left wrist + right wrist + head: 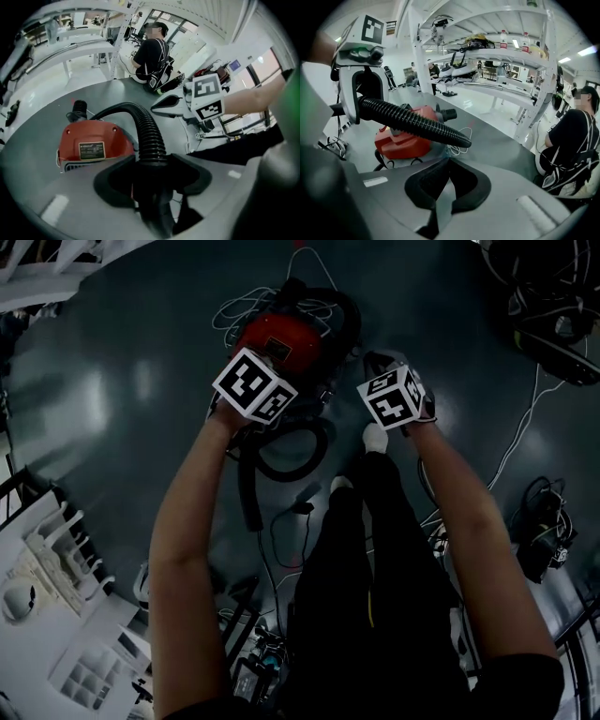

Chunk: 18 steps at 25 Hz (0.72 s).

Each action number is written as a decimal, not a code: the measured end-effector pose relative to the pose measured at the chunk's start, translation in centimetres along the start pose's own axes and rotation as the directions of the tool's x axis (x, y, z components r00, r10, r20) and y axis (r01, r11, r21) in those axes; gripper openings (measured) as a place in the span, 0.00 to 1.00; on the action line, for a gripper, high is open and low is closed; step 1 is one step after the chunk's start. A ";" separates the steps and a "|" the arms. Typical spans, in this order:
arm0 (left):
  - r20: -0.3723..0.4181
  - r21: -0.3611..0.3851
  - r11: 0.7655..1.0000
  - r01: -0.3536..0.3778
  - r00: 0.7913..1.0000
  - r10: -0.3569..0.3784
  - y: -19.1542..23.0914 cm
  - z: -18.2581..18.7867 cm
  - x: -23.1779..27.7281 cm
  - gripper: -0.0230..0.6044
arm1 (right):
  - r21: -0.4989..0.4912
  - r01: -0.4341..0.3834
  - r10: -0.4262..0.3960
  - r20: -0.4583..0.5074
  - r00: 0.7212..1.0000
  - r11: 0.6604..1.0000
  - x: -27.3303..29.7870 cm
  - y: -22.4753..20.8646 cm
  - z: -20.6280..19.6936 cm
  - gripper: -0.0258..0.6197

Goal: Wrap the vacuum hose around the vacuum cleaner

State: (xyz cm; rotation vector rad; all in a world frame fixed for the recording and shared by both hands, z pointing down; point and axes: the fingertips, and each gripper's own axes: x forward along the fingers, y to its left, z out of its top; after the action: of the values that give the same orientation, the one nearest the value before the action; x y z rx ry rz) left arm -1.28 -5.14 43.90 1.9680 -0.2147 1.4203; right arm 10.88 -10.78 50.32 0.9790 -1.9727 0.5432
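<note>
A dark grey floor (103, 399) lies underneath. White racks (56, 559) stand near left; tangled black cables (548, 306) lie far right, a thin white cable (525, 416) trailing nearer. A person in black (569, 140) sits beside white shelving (487, 51).

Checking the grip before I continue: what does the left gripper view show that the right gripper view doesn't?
Only the left gripper view: the vacuum hose clamped between the jaws of the left gripper, and the label plate. Only the right gripper view: the right gripper shut, nothing between its jaws. Both: the red vacuum cleaner and the vacuum hose.
</note>
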 end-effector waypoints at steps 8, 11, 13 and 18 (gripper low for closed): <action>0.025 0.010 0.998 -0.057 0.998 0.057 3.2 -3.6 -4.5 0.42 | -0.141 -0.061 0.064 0.021 0.998 0.988 -0.7 2.2 3.6 0.04; 0.071 0.028 0.998 -0.057 0.996 0.055 4.8 -3.7 -6.0 0.42 | -0.157 -0.080 0.086 0.030 0.996 0.984 -0.4 2.9 5.3 0.04; 0.080 0.049 0.996 -0.071 0.995 0.067 6.0 -3.8 -6.9 0.42 | -0.178 -0.085 0.094 0.040 0.995 0.980 -0.2 3.4 6.6 0.04; 0.097 0.078 0.993 -0.093 0.992 0.085 8.2 -5.6 -7.5 0.42 | -0.199 -0.088 0.102 0.060 0.993 0.976 0.9 5.1 9.2 0.04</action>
State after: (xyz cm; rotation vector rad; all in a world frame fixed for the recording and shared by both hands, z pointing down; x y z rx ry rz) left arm -12.63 -9.71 41.67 2.1183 -0.2937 1.4152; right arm 1.92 -14.34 45.99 0.7936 -2.0989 0.3620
